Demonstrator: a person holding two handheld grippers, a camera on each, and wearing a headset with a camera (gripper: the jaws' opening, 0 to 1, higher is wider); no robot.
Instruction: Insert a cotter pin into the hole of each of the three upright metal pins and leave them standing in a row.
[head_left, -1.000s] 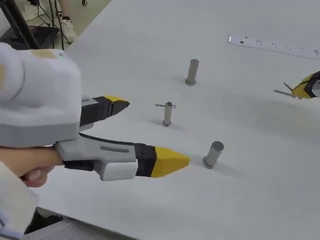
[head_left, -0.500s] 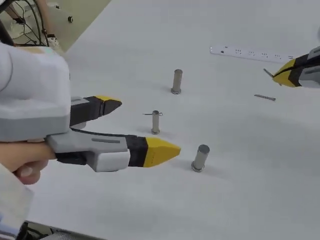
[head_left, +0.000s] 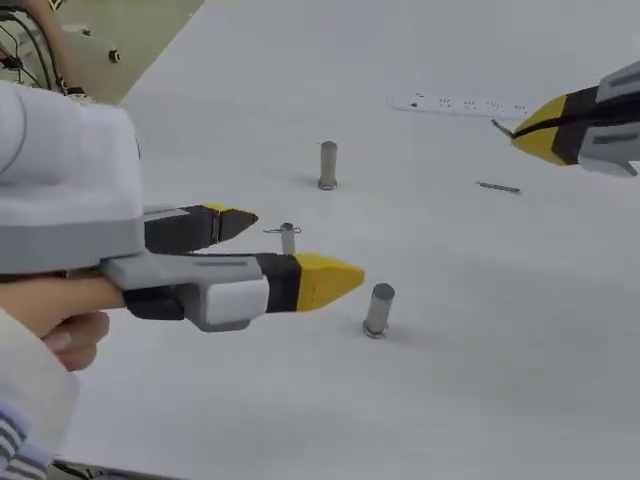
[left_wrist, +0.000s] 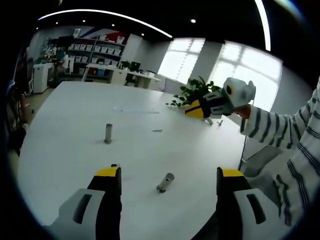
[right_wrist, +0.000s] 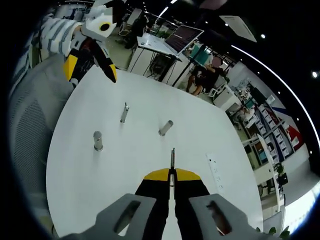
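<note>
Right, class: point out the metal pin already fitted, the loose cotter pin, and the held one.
fitted metal pin (head_left: 288, 240), head view, shaft.
loose cotter pin (head_left: 498, 187), head view, mid-length.
held cotter pin (right_wrist: 173, 155), right gripper view, exposed end.

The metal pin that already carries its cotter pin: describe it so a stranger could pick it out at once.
On the white table, three metal pins stand in a diagonal row. Take the middle pin, just beyond the yellow tips of the left claw. It alone has a thin cotter pin through its top; the far pin and the near pin are bare.
</note>
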